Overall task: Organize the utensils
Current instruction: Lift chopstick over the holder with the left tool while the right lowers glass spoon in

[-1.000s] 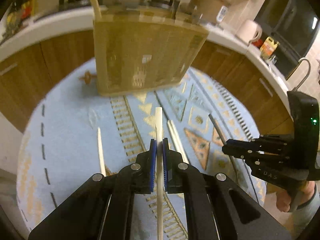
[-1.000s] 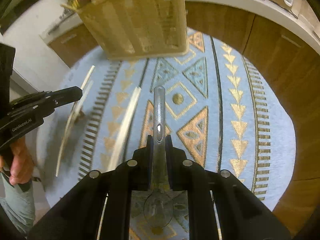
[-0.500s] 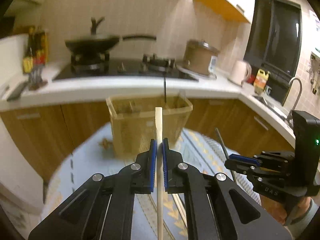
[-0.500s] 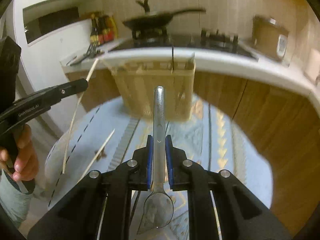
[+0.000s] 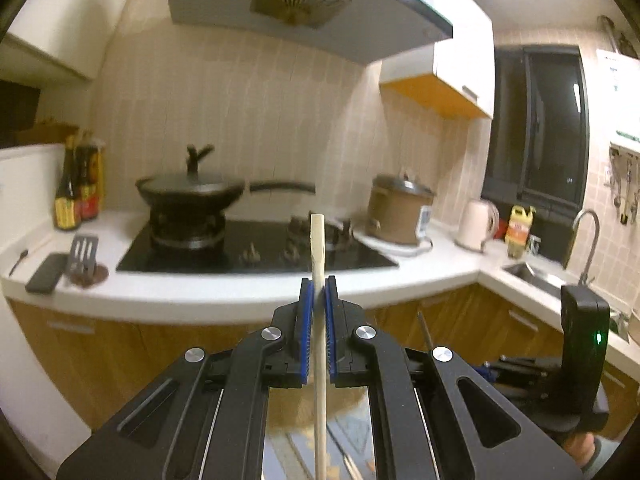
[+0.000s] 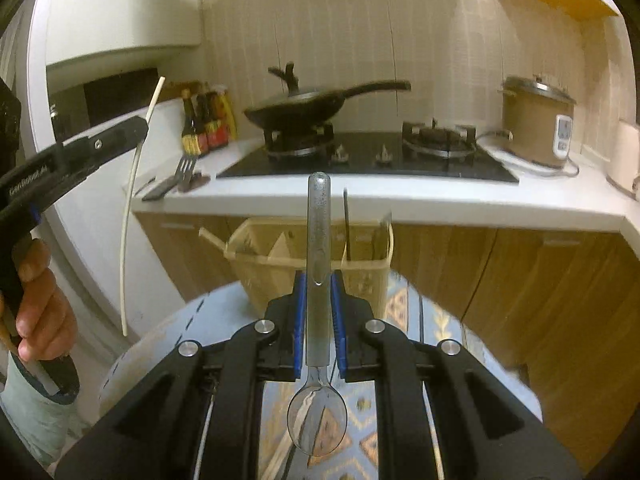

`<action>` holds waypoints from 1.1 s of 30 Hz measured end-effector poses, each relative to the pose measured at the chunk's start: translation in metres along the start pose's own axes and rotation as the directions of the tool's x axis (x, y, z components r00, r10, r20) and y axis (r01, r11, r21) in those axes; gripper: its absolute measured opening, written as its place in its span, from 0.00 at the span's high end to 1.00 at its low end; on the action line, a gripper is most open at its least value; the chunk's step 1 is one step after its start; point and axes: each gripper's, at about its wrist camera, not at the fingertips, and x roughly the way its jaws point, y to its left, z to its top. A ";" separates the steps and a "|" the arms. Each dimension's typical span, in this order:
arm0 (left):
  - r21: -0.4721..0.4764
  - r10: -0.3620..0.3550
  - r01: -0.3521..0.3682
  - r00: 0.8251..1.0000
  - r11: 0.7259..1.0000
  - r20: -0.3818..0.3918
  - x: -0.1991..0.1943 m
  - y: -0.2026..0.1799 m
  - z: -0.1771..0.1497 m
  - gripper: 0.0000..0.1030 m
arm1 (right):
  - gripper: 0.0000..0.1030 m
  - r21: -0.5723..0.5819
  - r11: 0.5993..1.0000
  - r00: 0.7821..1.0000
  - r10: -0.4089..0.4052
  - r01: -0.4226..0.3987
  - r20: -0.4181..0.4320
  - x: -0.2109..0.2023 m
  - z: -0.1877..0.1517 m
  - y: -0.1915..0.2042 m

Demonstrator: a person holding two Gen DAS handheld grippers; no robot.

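My left gripper (image 5: 318,296) is shut on a pale wooden chopstick (image 5: 319,248), held upright and lifted high. It also shows in the right wrist view (image 6: 134,180), at the left, with the left gripper (image 6: 138,130). My right gripper (image 6: 319,284) is shut on a metal spoon (image 6: 318,232), handle pointing forward, bowl toward the camera. A beige slotted utensil basket (image 6: 360,276) stands on the patterned blue mat (image 6: 400,308) beyond the spoon, with several utensils standing in it. In the left wrist view the basket is almost hidden behind my fingers (image 5: 298,316).
A white kitchen counter (image 5: 224,292) with wooden cabinets runs behind. On it are a black hob with a wok (image 5: 192,190), a rice cooker (image 5: 400,208), sauce bottles (image 5: 76,188), a kettle (image 5: 476,224) and a sink (image 5: 532,272). More chopsticks lie on the mat (image 5: 352,468).
Both grippers have tilted and risen with their utensils. The view swung from the mat up to the counter and wall. The basket dropped low in both views.
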 end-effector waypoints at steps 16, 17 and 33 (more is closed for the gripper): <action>-0.141 0.117 -0.091 0.975 0.986 0.189 0.075 0.042 0.017 0.96 | 0.90 -0.017 0.995 0.978 -0.092 0.097 0.185 0.053 0.055 -0.019; -0.150 0.122 -0.094 0.974 0.984 0.191 0.078 0.045 0.016 0.96 | 0.90 -0.014 0.996 0.978 -0.089 0.094 0.186 0.057 0.056 -0.021; -0.168 0.158 -0.130 0.973 0.977 0.167 0.124 0.069 -0.002 0.96 | 0.90 0.104 0.993 0.965 0.021 -0.050 0.263 0.099 0.061 -0.060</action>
